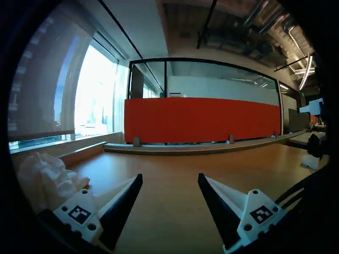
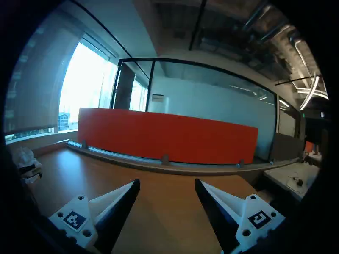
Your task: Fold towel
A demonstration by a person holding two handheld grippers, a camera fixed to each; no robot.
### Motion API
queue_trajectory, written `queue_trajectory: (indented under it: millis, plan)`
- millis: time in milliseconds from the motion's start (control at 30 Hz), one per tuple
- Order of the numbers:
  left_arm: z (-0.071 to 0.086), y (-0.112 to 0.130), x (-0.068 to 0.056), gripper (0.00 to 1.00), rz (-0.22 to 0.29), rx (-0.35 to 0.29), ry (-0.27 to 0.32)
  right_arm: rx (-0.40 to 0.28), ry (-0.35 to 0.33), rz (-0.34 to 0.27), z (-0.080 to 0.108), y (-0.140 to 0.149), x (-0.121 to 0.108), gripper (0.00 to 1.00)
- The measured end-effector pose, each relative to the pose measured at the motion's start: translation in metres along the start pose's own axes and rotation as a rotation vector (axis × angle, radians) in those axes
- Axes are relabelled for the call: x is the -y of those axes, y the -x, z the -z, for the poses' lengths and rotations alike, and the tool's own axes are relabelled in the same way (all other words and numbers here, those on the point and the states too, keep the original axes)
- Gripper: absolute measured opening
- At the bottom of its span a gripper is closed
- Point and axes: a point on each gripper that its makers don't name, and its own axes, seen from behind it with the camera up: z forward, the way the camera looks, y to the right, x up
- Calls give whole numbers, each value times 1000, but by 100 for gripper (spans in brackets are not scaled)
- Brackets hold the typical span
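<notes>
Left gripper view puts the towel [image 1: 46,180] as a crumpled white heap at the far-left edge of the wooden surface [image 1: 178,161], partly cut off behind the left gripper [image 1: 169,175], its long axis impossible to tell, while that gripper's jaws and the right gripper [image 2: 167,180] jaws stand spread, empty.

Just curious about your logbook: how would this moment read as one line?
stage: fold not begun | left gripper: open, empty | right gripper: open, empty | towel: crumpled, untouched, on table
</notes>
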Motion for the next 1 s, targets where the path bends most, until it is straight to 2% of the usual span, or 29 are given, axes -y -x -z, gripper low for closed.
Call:
queue_trajectory:
  millis: [500,1000]
  plan:
    - [3,-3,0,97,-5,-11,5,-20,0,-5,1,2,-9,100]
    - [4,-4,0,97,-4,-11,7,-50,15,-1,-1,18,-22,100]
